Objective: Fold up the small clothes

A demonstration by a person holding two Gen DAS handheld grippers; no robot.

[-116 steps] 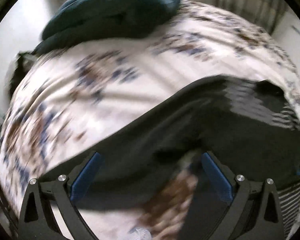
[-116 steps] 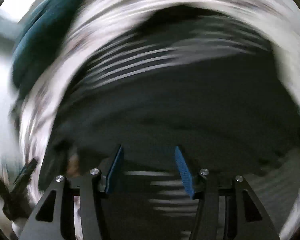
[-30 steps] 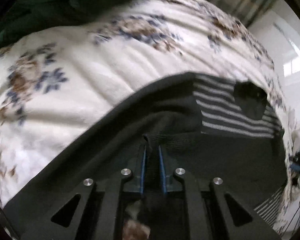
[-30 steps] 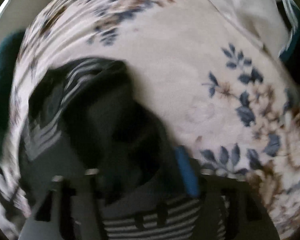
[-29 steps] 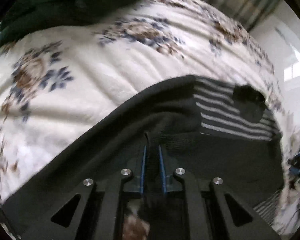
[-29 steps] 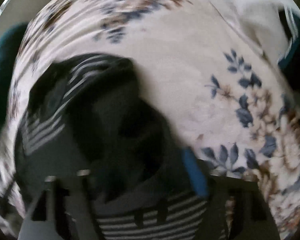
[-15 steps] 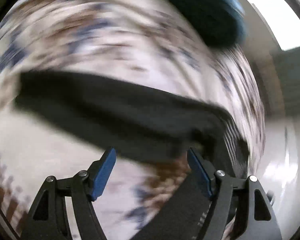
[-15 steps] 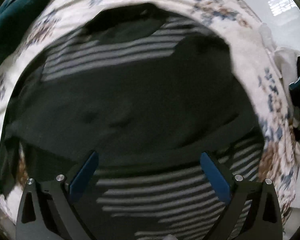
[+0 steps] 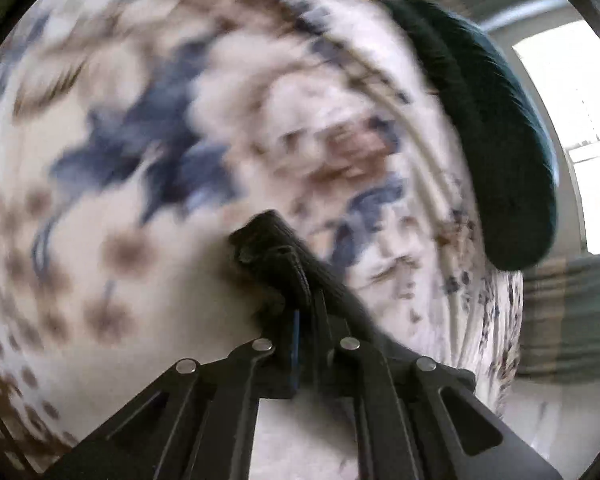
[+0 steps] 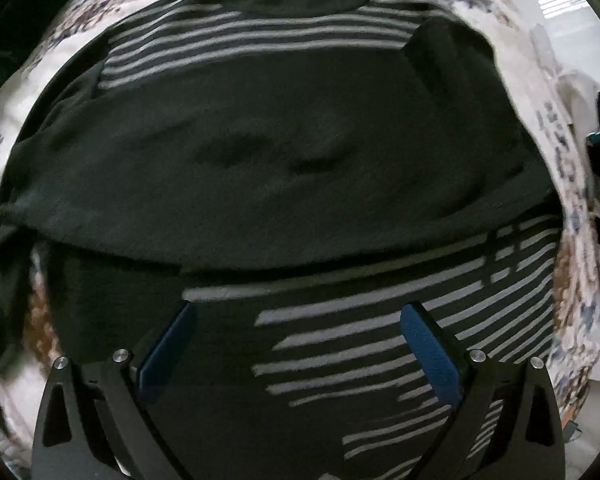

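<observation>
The striped sweater [image 10: 284, 168] is spread on the floral bed [image 9: 140, 300]; soft and limp, it is best taken at edges. A dark cuff is pinched in the closed left gripper [image 9: 306, 320]. The right gripper [image 10: 296, 344] is held wide open, empty, above the hem.

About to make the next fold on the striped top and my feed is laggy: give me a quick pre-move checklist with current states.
1. Left hand-held gripper shut on dark fabric: ok.
2. Right hand-held gripper open, nothing held: ok.
3. Striped top lies on the floral bedspread, sleeves folded across: ok.
4. Top smooth: not ok, wrinkles mid-panel.
5. Which edge the left holds: cannot tell, view blurred.
</observation>
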